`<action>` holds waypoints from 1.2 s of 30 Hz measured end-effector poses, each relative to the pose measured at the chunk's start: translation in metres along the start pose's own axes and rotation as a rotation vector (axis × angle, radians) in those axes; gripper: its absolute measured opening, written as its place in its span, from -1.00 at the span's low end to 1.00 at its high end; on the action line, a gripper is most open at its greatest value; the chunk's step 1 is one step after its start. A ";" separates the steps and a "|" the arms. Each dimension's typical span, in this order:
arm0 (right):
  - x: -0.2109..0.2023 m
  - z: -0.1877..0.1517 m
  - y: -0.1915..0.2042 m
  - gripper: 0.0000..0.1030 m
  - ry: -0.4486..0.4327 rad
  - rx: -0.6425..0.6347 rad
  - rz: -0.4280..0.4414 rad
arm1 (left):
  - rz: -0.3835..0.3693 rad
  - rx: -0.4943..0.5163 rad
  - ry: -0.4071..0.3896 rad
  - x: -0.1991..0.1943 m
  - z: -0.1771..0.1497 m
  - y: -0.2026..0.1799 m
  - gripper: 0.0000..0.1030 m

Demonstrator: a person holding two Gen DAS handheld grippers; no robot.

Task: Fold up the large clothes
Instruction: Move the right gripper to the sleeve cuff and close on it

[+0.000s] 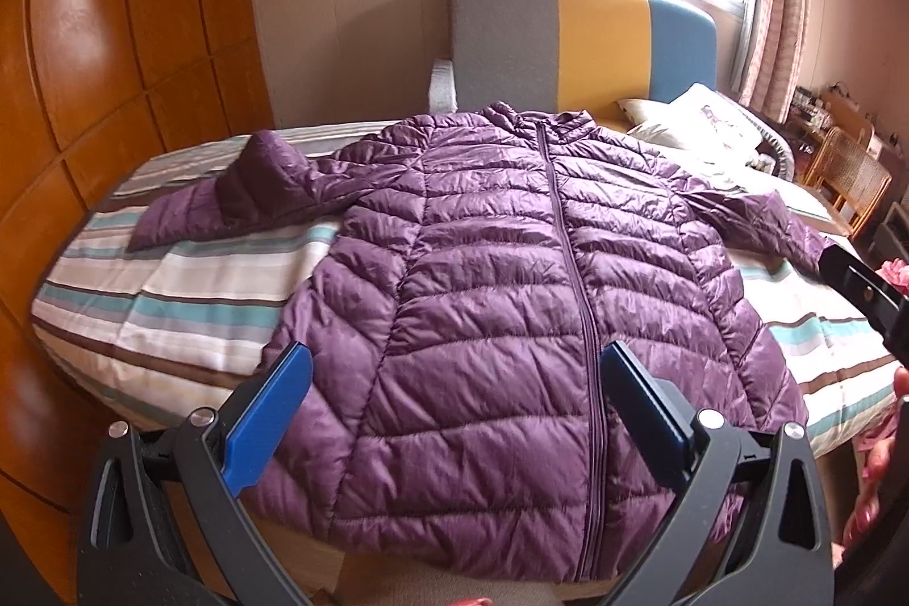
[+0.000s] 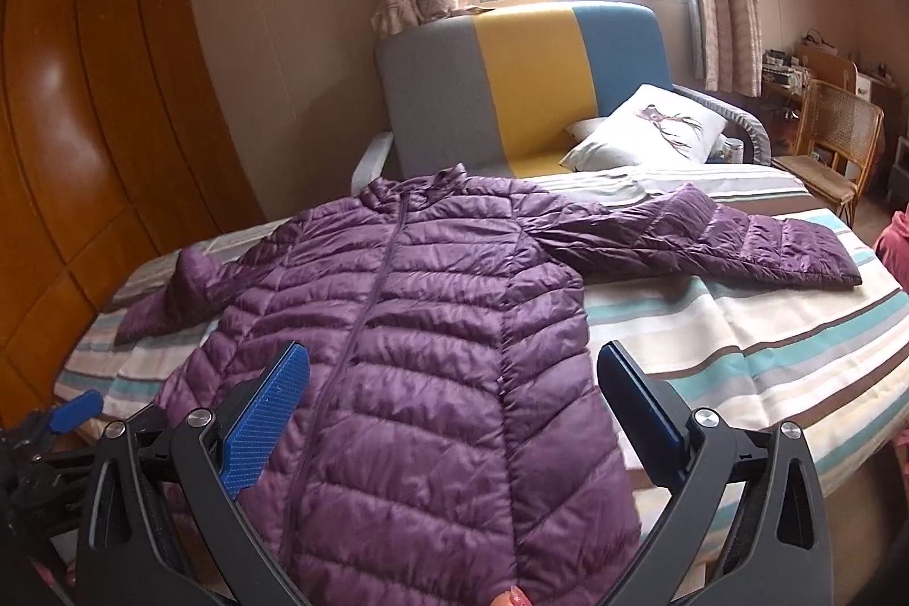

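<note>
Puffer jacket (image 1: 511, 276), purple and quilted, lies face up and zipped on the striped bed (image 1: 170, 310) in the left wrist view, collar at the far end by the grey, yellow and blue headboard (image 1: 568, 38), hem at the near edge. Its long axis runs near to far, almost straight ahead of the left tool (image 1: 454, 413), whose jaws stand wide apart and grip nothing, hanging above the hem on the left half of the body. The left sleeve (image 1: 227, 203) bends out to the left, with bare striped cover around it. At the right edge the dark body of the right tool (image 1: 863, 299) shows beside the right cuff.

In the right wrist view the jacket (image 2: 432, 322) runs away toward the far left. The right tool (image 2: 454, 407) is also spread wide and empty, above the right side of the hem. The right sleeve (image 2: 710, 242) stretches flat to the right, well apart from the tool, with open bed on the near side of it. A white pillow (image 2: 653, 129) sits beyond the collar, clear of the jacket.

Judging by this, folding has not begun; each tool is nearer its own sleeve, and both sleeves have room to swing inward over the body.
</note>
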State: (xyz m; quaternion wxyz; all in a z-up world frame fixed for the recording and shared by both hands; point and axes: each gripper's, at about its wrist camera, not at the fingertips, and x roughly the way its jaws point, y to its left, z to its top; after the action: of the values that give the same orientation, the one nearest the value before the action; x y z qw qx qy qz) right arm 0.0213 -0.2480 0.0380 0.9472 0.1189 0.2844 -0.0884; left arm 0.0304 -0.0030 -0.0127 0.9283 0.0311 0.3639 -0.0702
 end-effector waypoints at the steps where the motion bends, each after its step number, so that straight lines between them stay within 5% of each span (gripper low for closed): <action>1: 0.008 0.002 -0.008 0.94 0.009 0.006 -0.018 | -0.003 -0.002 0.006 0.004 0.002 0.001 0.96; 9: 0.064 0.006 -0.092 0.94 0.151 0.083 -0.209 | 0.105 0.057 0.050 0.059 0.016 0.007 0.96; 15: 0.103 0.009 -0.182 0.94 0.229 0.305 -0.290 | 0.098 0.022 0.131 0.100 0.025 0.020 0.96; 25: 0.131 0.026 -0.303 0.75 0.154 0.634 -0.437 | 0.160 -0.059 0.131 0.144 0.043 0.045 0.96; 30: 0.145 0.026 -0.341 0.69 0.125 0.778 -0.480 | 0.213 -0.021 0.111 0.159 0.050 0.047 0.96; 36: 0.154 0.033 -0.363 0.35 0.080 0.841 -0.573 | 0.176 -0.028 0.119 0.169 0.048 0.047 0.96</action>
State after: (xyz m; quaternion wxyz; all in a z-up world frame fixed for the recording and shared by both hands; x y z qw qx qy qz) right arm 0.0795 -0.6195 -0.0849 0.7434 0.4106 0.2813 -0.4468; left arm 0.1927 0.0204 -0.0917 0.9079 0.0542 0.4152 0.0186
